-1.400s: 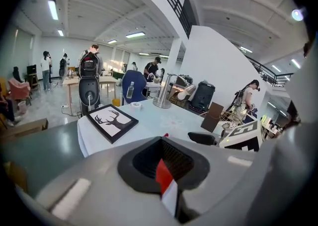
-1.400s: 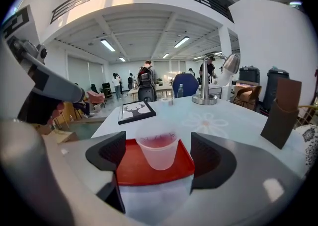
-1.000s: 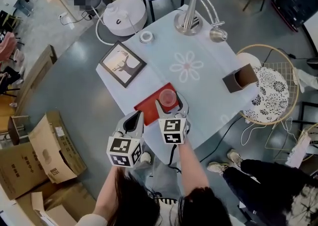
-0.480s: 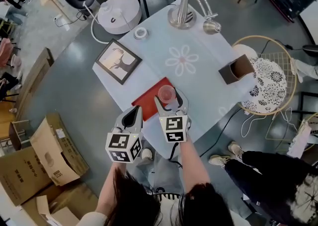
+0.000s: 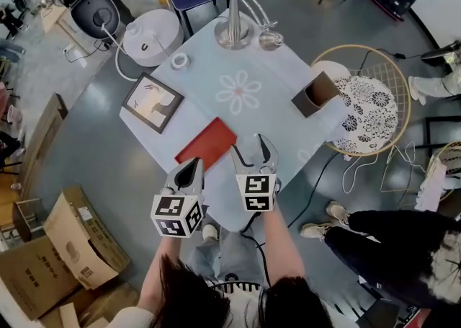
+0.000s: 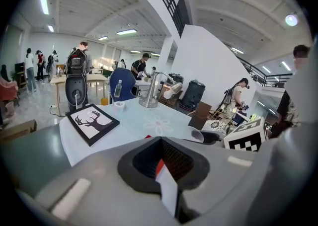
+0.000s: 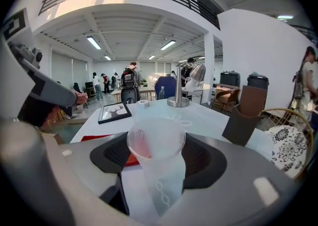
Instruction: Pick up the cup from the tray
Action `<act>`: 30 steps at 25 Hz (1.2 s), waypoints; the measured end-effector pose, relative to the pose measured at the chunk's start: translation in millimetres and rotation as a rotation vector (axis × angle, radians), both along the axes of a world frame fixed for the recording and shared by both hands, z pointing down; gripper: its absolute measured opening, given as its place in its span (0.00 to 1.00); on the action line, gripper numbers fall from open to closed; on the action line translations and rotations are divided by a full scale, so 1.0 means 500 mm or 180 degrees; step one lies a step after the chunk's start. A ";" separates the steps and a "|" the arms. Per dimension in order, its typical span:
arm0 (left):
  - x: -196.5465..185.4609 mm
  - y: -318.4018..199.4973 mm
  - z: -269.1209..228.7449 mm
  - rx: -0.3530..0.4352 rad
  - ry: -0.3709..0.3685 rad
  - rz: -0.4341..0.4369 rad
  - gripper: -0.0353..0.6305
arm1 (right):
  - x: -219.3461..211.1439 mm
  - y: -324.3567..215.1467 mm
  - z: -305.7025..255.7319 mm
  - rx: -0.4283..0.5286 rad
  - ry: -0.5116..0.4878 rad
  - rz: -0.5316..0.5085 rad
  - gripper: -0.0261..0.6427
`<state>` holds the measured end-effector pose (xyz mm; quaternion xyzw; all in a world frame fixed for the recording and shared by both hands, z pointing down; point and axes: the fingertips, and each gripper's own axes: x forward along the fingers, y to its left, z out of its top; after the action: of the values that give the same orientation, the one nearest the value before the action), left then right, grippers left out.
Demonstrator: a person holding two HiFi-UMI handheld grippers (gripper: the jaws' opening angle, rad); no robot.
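Observation:
The clear plastic cup is clamped between the jaws of my right gripper, which is shut on it. In the head view the cup hangs just off the right edge of the red tray, held by the right gripper over the pale tablecloth. The tray's top is bare. My left gripper hovers at the tray's near corner, its jaws closed to a point with nothing between them. From the left gripper view the cup shows at the right.
On the table stand a framed deer picture, a tape roll, a metal desk lamp and a brown box. A wicker chair sits to the right. Cardboard boxes lie on the floor at left.
The right gripper has carried the cup off the tray, to the right and toward me. The tray now lies bare. The left gripper stayed shut beside it.

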<state>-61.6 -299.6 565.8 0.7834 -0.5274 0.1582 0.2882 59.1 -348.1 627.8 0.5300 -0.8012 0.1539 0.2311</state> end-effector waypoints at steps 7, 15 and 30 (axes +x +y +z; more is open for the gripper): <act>0.047 -0.016 -0.007 0.0014 0.0110 -0.0043 0.05 | 0.078 0.009 0.032 -0.0086 0.0135 0.0126 0.55; 0.059 -0.013 0.001 -0.0054 0.0061 -0.0096 0.05 | 0.103 0.000 0.058 -0.0108 -0.0046 0.0208 0.55; 0.051 -0.008 0.006 -0.0004 0.0129 -0.0138 0.05 | 0.107 0.014 0.062 -0.0124 -0.0246 0.0267 0.66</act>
<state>-36.0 -303.4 569.0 0.7746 -0.5382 0.1363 0.3028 112.6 -341.3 658.7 0.5523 -0.7835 0.1993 0.2036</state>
